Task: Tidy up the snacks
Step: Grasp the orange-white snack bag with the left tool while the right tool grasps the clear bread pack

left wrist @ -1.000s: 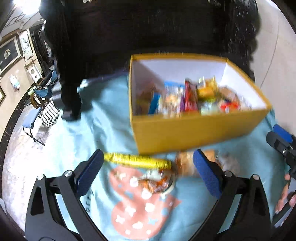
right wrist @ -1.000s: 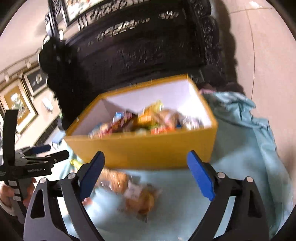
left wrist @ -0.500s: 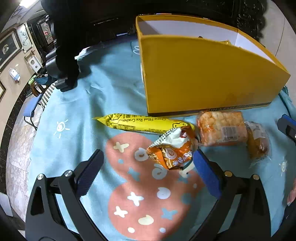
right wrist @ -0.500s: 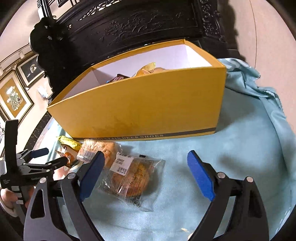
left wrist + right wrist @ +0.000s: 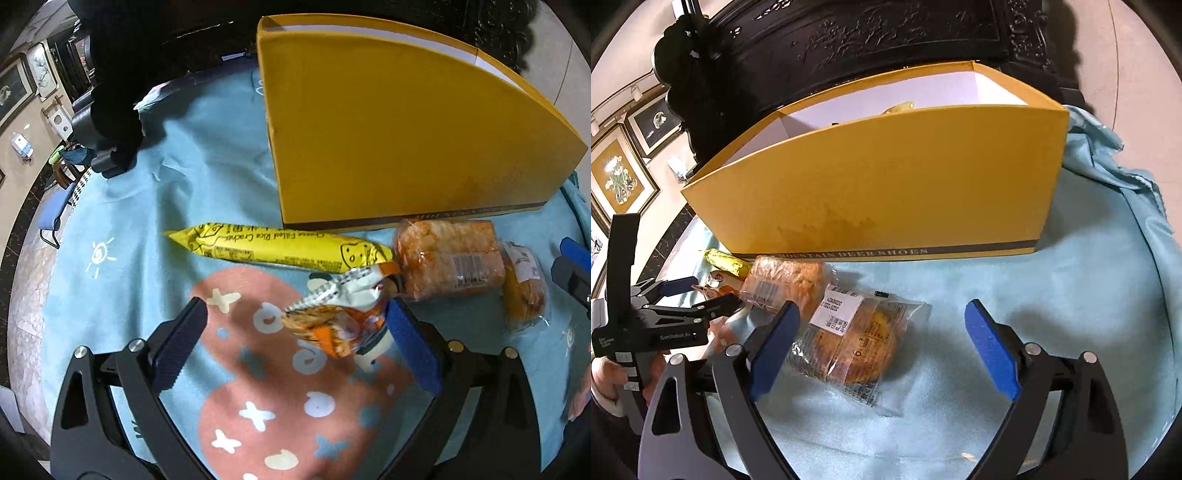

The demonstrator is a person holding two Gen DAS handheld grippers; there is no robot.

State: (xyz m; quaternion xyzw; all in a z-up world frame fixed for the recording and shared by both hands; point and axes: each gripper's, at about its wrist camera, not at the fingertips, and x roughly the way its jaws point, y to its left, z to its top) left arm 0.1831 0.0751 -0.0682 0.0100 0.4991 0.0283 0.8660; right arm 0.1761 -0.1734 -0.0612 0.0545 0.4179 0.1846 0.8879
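A yellow shoe box point(image 5: 406, 133) with snacks inside stands on the blue cloth; it also shows in the right wrist view point(image 5: 886, 184). In front of it lie a long yellow rice-cracker pack point(image 5: 280, 248), an orange-and-white snack bag point(image 5: 340, 314), a clear pack of orange bread point(image 5: 448, 262) and a wrapped round pastry point(image 5: 857, 338). My left gripper point(image 5: 295, 336) is open, low over the cloth, with the orange snack bag between its fingers near the right pad. My right gripper point(image 5: 882, 345) is open, with the round pastry between its fingers near the left pad.
Dark carved wooden furniture point(image 5: 886, 40) stands behind the box. A black stand point(image 5: 110, 122) sits on the cloth at the far left. The cloth bunches up at the right edge point(image 5: 1108, 162). Framed pictures point(image 5: 617, 177) hang on the left wall.
Both grippers have come down and forward toward the snacks in front of the box. The box interior has dropped out of the left view. Both stay open.
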